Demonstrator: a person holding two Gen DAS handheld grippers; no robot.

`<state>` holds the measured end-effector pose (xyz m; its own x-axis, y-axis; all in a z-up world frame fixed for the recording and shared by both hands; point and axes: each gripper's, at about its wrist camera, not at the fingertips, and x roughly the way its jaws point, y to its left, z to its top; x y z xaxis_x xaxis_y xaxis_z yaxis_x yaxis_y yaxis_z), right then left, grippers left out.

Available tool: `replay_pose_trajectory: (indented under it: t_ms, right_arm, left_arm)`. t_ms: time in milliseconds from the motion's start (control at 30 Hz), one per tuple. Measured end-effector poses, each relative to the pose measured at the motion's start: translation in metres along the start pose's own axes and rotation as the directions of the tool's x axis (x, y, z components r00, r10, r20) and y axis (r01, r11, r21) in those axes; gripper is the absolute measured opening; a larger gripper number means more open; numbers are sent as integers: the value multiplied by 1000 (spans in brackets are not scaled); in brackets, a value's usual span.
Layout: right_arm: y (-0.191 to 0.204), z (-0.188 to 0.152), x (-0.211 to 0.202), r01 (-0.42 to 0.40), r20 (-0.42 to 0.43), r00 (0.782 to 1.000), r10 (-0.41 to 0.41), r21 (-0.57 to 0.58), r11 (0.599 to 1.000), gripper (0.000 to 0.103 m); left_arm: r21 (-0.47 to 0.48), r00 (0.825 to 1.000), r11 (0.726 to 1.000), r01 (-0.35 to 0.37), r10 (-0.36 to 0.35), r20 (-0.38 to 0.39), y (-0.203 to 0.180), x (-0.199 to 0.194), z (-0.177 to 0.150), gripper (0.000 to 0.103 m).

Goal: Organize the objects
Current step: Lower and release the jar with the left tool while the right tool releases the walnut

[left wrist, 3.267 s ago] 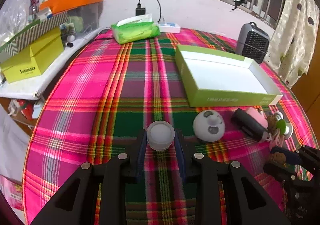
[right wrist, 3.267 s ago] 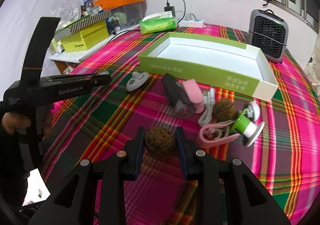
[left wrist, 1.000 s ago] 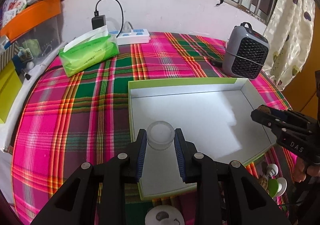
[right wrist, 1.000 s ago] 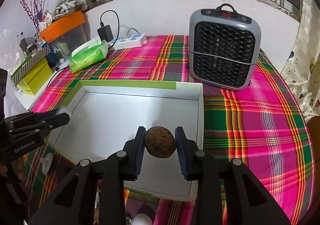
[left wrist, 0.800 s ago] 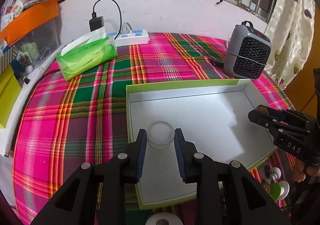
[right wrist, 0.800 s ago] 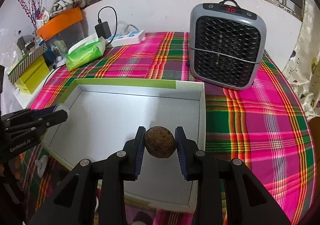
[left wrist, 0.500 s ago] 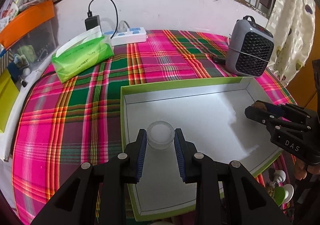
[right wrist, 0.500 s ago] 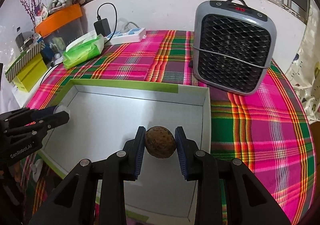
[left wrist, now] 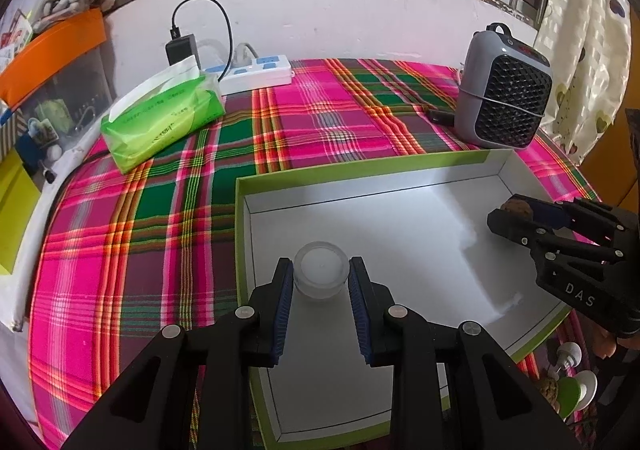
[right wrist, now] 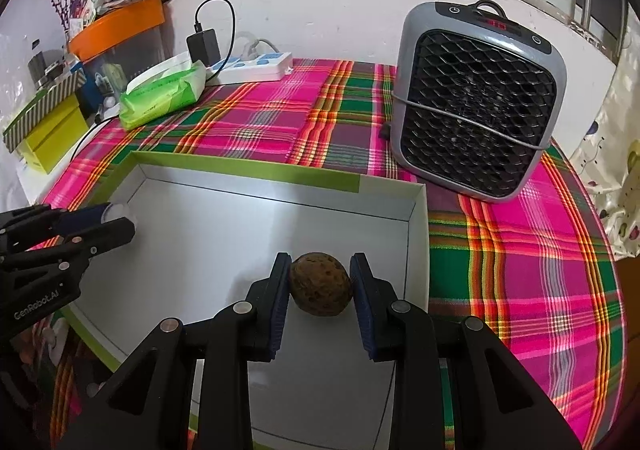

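My left gripper (left wrist: 321, 282) is shut on a small frosted round jar (left wrist: 321, 274), held over the left end of the open green box (left wrist: 240, 234) with a white inside. A brown walnut (right wrist: 321, 284) sits pinched in my right gripper (right wrist: 320, 286), over the right end of the same box (right wrist: 416, 234). From the left wrist view the right gripper (left wrist: 516, 216) reaches in from the right with the walnut (left wrist: 517, 207). The right wrist view has the left gripper (right wrist: 116, 220) coming in from the left with the jar (right wrist: 116, 212) at its tips.
A grey fan heater (right wrist: 476, 106) stands behind the box at the right. A green tissue pack (left wrist: 160, 118) and a white power strip (left wrist: 256, 70) lie at the back of the plaid cloth (left wrist: 160, 210). Small loose items (left wrist: 568, 382) lie at the box's near right corner.
Since about three seconds ago both grippers lifted their objects from the cloth and brought them over the box. Over the last second both crept slightly farther over the box's floor.
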<state>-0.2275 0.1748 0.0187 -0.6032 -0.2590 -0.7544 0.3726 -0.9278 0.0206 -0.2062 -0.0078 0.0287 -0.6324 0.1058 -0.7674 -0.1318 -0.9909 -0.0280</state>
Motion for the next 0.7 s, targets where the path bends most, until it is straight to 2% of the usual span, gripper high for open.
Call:
replay_pose_trajectory:
  t_ms: [700]
  right_arm:
    - [3, -1, 1, 19, 3, 1000, -19, -23, 1000, 32]
  left_arm:
    - [18, 1000, 1000, -17, 17, -3, -3, 1, 0, 26]
